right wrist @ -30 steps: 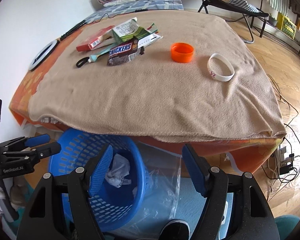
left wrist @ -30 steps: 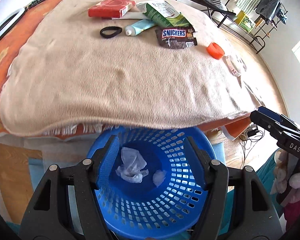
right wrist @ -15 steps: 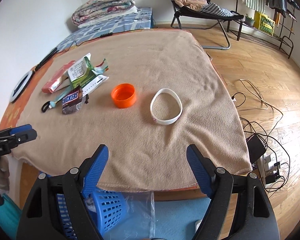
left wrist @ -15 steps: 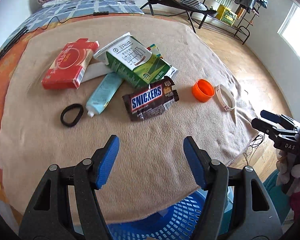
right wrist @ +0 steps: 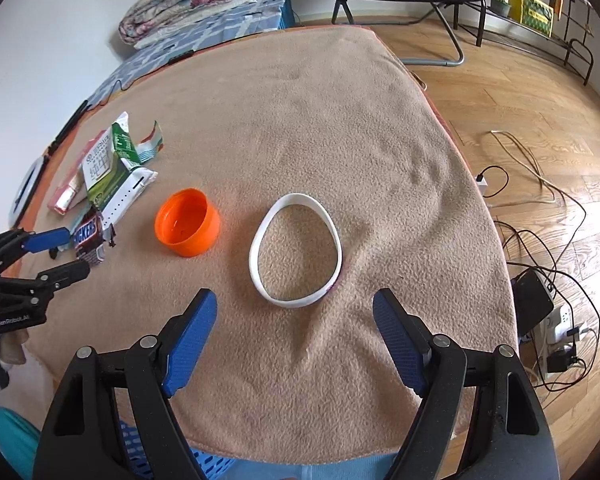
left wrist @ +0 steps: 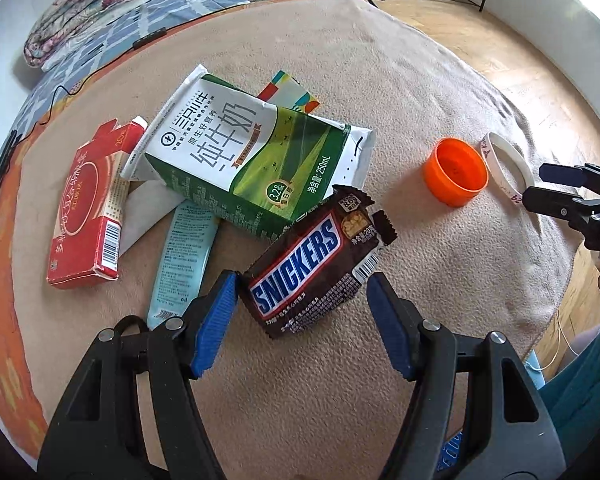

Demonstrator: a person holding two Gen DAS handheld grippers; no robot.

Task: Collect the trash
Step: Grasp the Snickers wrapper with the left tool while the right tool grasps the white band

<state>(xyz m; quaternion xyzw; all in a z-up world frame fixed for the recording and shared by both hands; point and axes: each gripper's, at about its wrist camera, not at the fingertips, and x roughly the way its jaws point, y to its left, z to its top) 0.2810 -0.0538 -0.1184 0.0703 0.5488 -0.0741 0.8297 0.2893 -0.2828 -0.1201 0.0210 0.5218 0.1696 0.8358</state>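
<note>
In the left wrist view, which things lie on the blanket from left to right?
Red box → pale blue tube → Snickers wrapper → orange cap → white wristband.

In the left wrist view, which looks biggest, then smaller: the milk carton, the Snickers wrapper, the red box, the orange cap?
1. Milk carton.
2. and 3. Snickers wrapper and red box: they look alike, and the wrapper lies nearer the camera, so I do not rank them.
4. Orange cap, clearly smallest.
</note>
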